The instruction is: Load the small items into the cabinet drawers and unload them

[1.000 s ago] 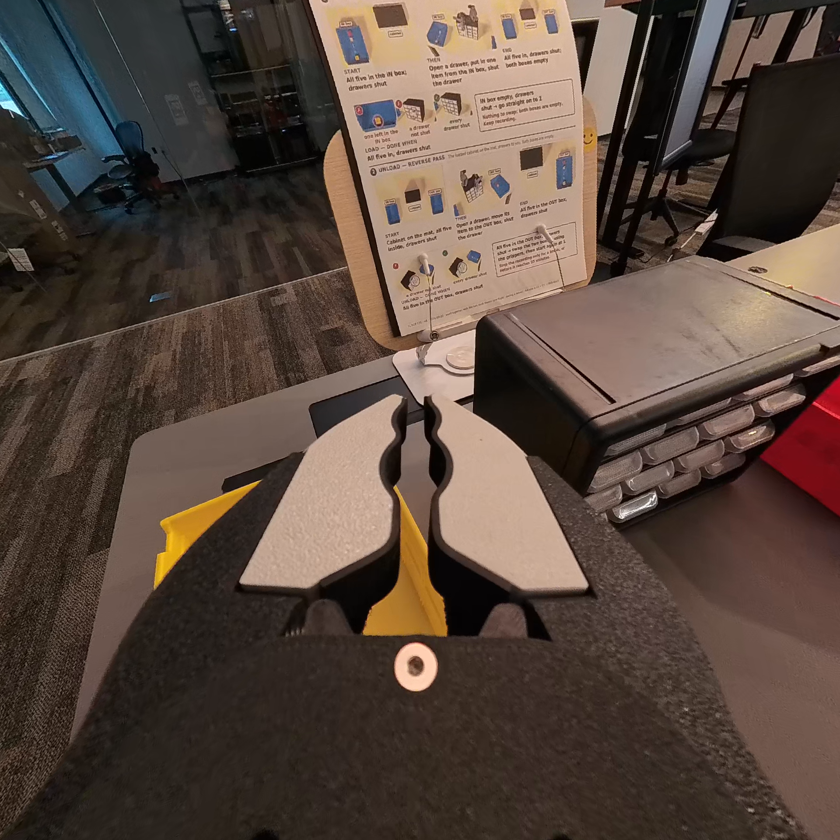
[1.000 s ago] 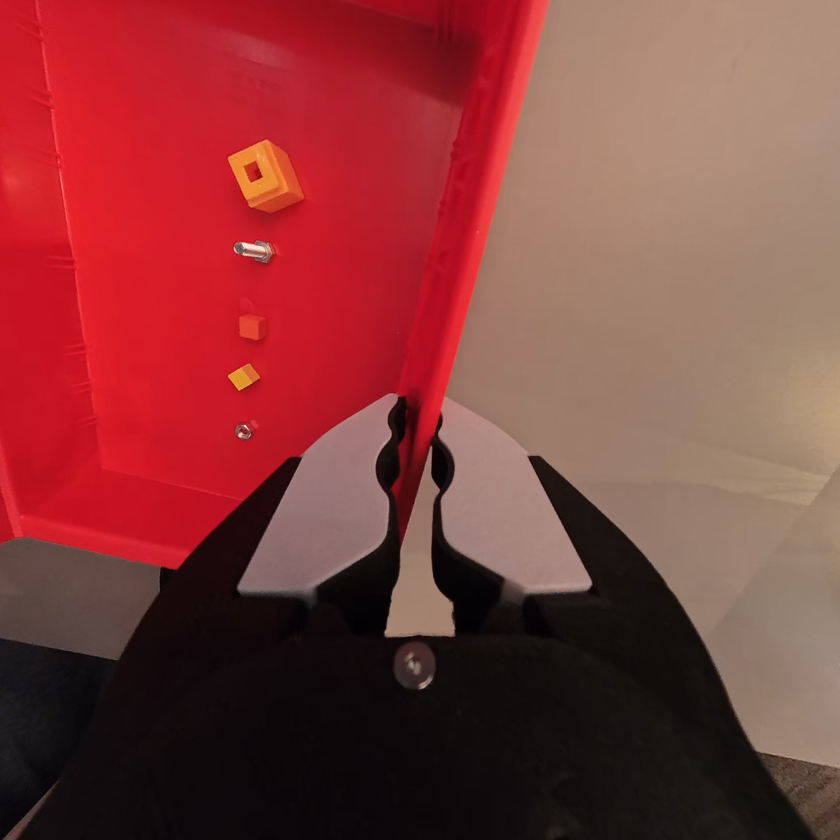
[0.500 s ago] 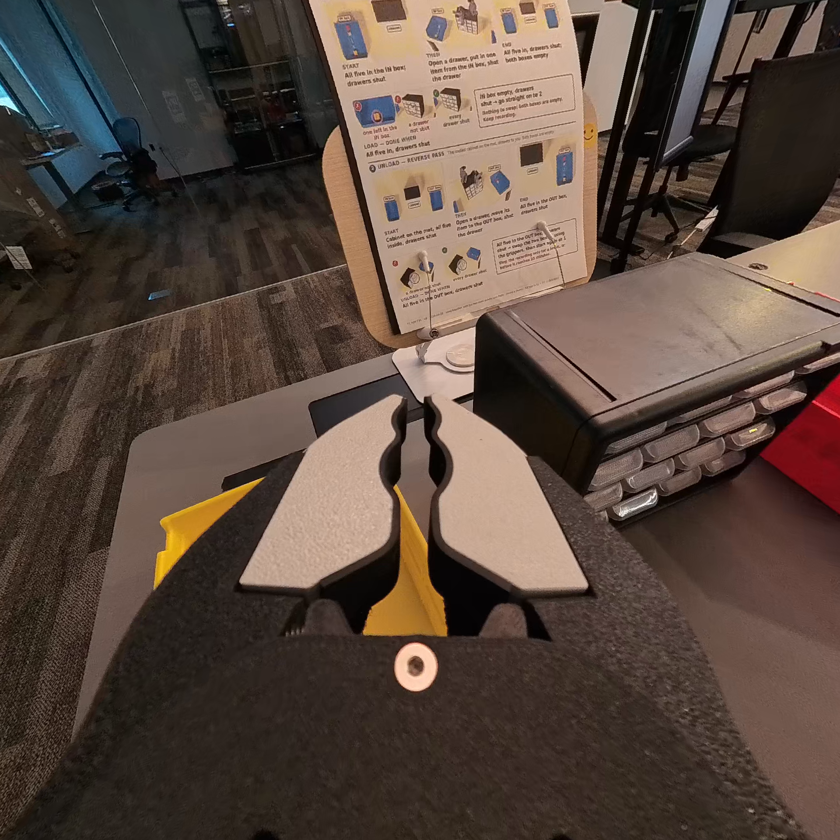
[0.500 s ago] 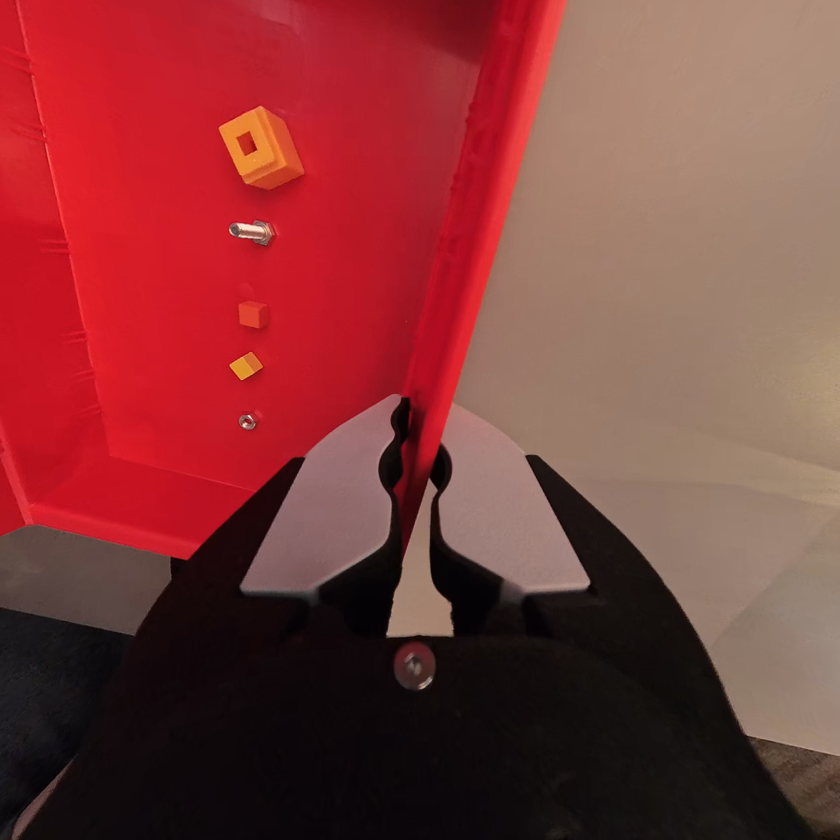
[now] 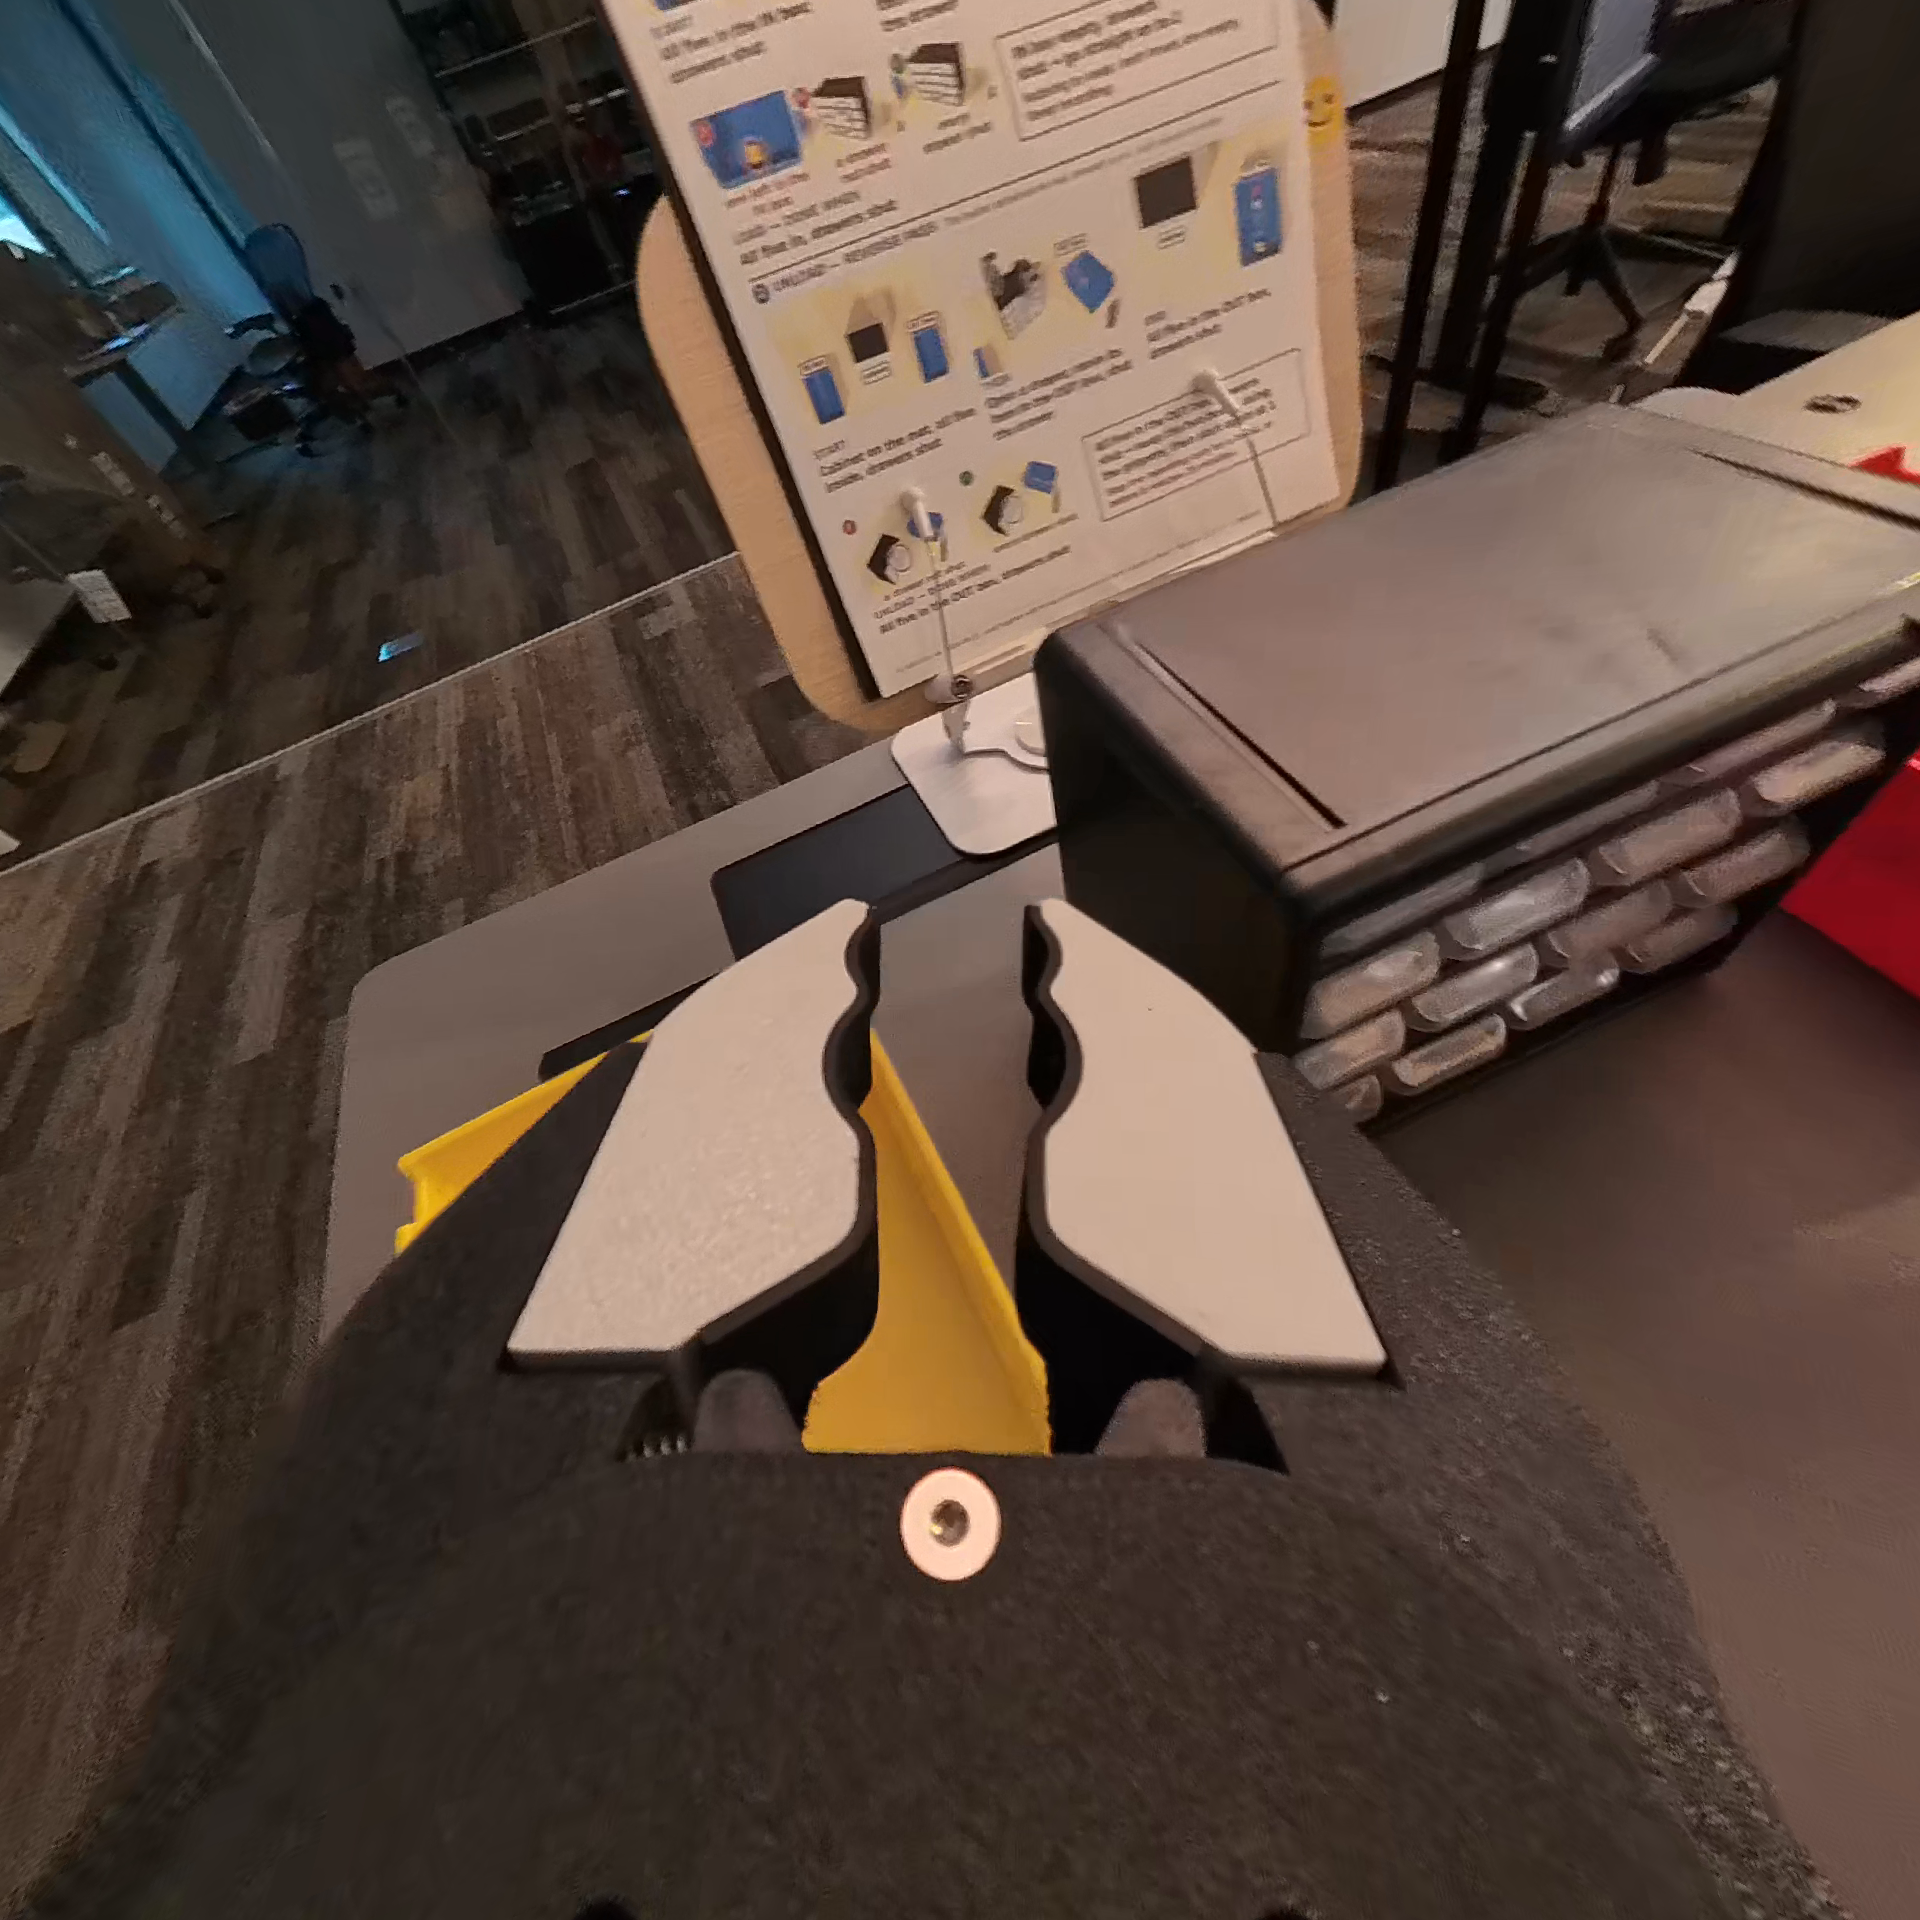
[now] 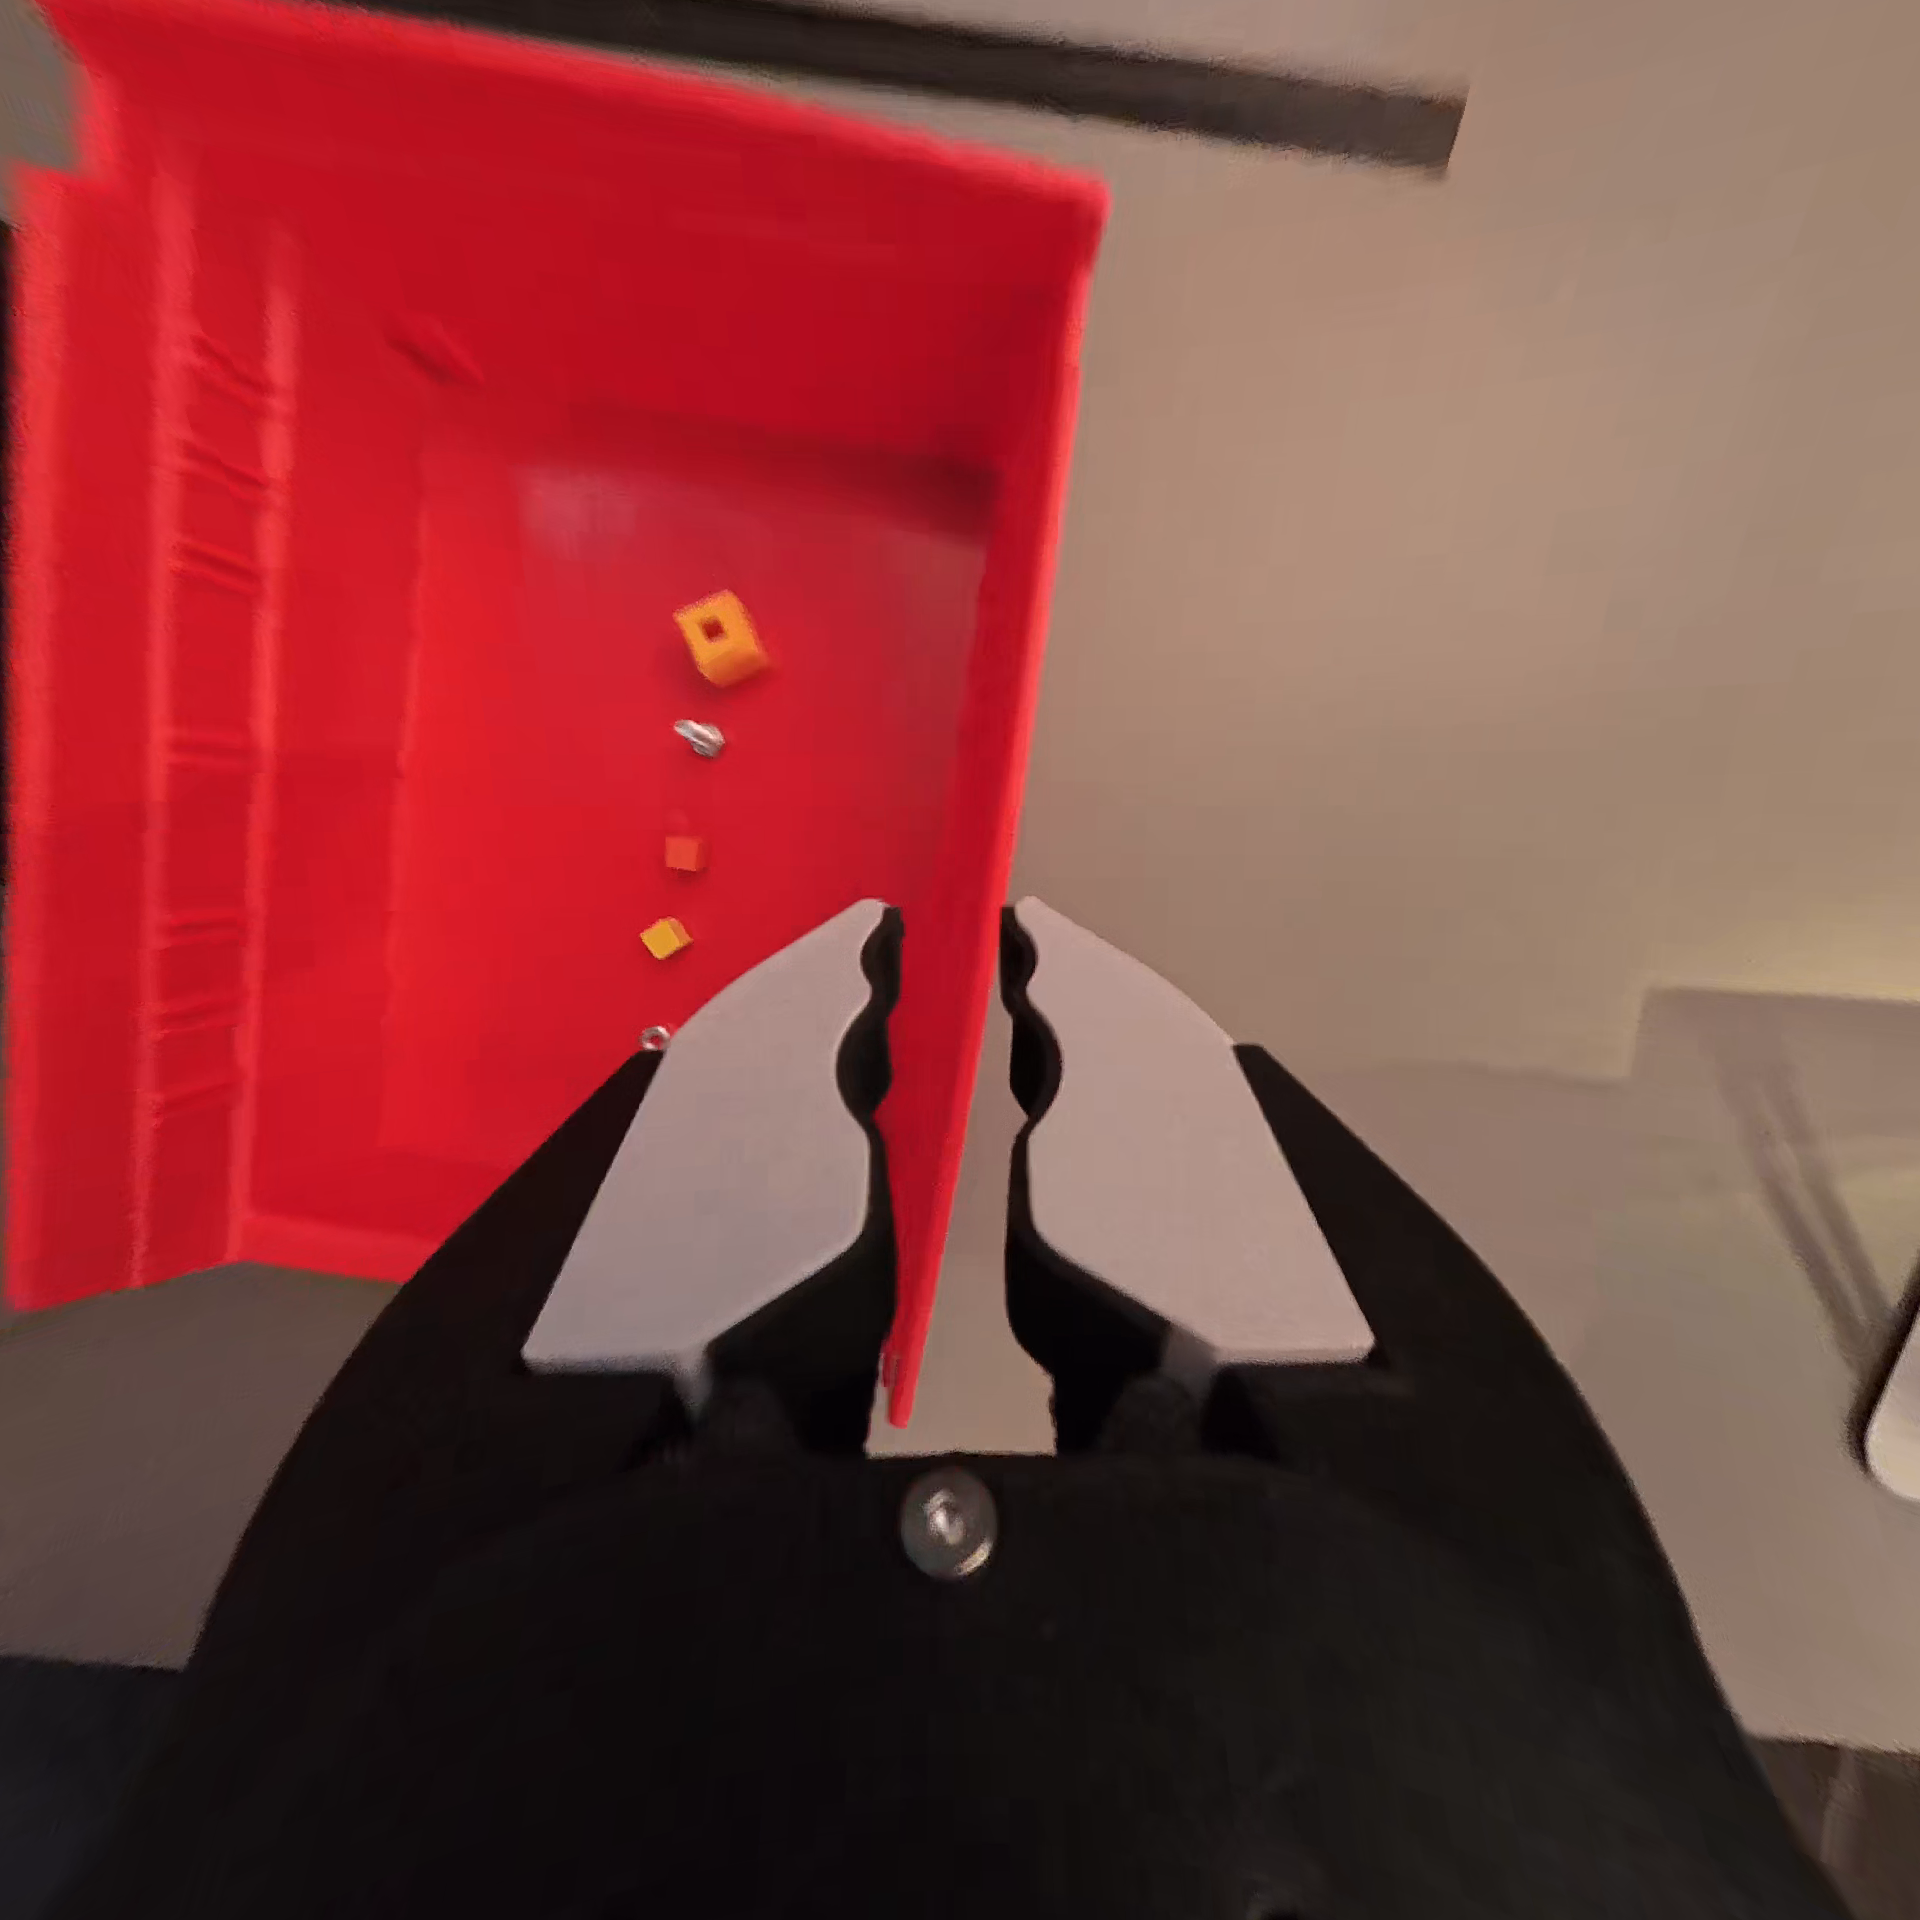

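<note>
Both claws have let go: my right claw, released, straddles the red bin wall; left claw gapes over the yellow bin. Lifting carelessly could snag that wall, scattering the orange cube and bolt.

Yellow bin mostly hidden; red bin blurred, cut off left.

five small items in bin; bin right of cabinet.

Right gripper fingers parted astride red bin wall, five small items lined up inside
</note>
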The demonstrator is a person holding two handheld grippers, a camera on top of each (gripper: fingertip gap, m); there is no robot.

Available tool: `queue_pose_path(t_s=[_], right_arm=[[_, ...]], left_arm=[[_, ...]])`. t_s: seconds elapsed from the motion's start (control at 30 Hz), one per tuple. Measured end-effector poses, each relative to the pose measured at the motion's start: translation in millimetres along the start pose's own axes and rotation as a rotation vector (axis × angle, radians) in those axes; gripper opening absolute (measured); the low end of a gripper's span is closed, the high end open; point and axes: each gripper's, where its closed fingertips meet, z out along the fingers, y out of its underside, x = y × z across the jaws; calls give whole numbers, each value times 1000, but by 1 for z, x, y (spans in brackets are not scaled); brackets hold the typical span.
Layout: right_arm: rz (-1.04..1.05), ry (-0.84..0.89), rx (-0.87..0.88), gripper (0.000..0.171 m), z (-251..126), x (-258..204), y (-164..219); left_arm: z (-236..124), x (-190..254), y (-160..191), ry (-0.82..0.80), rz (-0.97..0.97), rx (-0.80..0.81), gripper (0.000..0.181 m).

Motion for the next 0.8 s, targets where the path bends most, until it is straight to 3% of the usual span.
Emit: queue_pose_path(t_s=[0.1, 0.23, 0.43, 0.57, 0.8], right_arm=[[-119, -54, 142, 19, -31, -35, -19], [-354, -283, 356, 20, -78, -120, -37], [-775, -612, 558, 32, -144, -239, -12], [-899, -656, 598, 37, -154, -267, 0], [-891, -612, 546, 41, -138, -265, -4]], left_arm=[[-6, 17, -2, 33, 41, -6, 30], [-16, 48, -4, 131, 103, -10, 33], [-31, 90, -5, 215, 230, -8, 34], [-42, 101, -10, 254, 245, 27, 33], [-42, 92, -5, 218, 257, -2, 30]])
